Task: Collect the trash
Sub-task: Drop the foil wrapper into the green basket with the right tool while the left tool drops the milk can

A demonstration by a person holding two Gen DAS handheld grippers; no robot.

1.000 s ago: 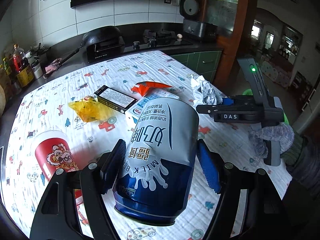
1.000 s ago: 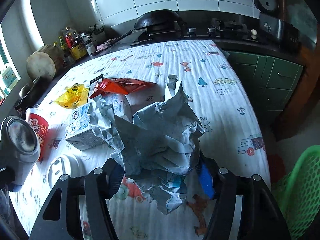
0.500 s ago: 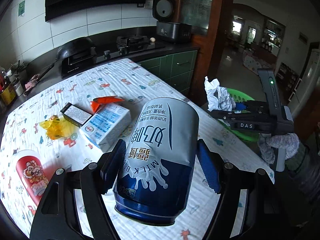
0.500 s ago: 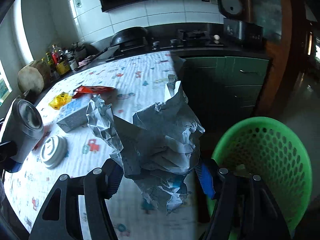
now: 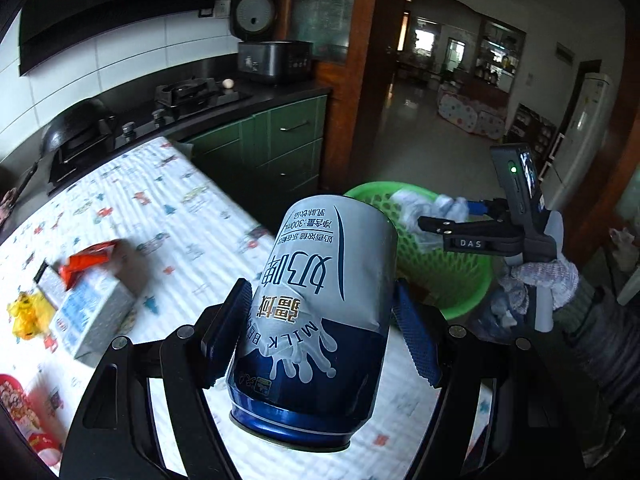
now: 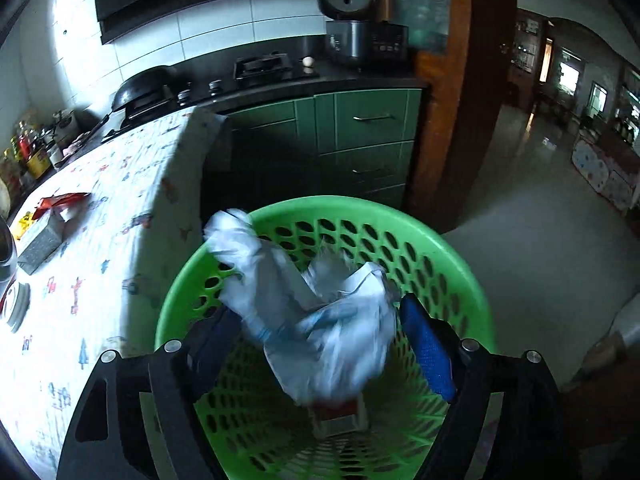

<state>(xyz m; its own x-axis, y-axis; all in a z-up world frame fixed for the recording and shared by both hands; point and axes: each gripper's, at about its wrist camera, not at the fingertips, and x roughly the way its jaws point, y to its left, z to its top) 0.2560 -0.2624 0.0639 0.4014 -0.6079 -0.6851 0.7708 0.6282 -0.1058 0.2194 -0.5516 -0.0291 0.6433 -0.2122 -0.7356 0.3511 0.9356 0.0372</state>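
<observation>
1. Far left on the desk (image 5: 192, 216), which wears a cartoon-print cloth, lies the trash not yet collected: a yellow wrapper (image 5: 28, 314), a milk carton (image 5: 92, 316) and an orange packet (image 5: 90, 258) against the carton's far end, all blurred.
2. A red cup (image 5: 24, 412) shows at the near left edge of the desk.
3. The left claw (image 5: 320, 344) is clamped on a blue-and-white can (image 5: 316, 304); both pads press its sides, and the can stands tilted, its dark base nearest the camera. It hangs above the desk's right edge, just left of the basket.
4. A green basket (image 6: 460, 264) stands on the floor beside the desk's right edge, in front of green cabinets (image 6: 360, 128).
5. The right claw (image 6: 320, 332) is above the basket, and its jaws have just been opening. A crumpled paper (image 6: 316, 320) sits blurred between the parted pads; the blue right pad is clear of it, while the left pad is partly hidden behind it, so I cannot tell whether that one touches.
6. In the left view the right claw (image 5: 436, 216) is held in a gloved hand (image 5: 548, 280), over the basket's (image 5: 448, 280) far rim, with the paper (image 5: 424, 208) at its tips.
7. Something reddish lies on the basket floor under the paper, too dim to tell.
</observation>
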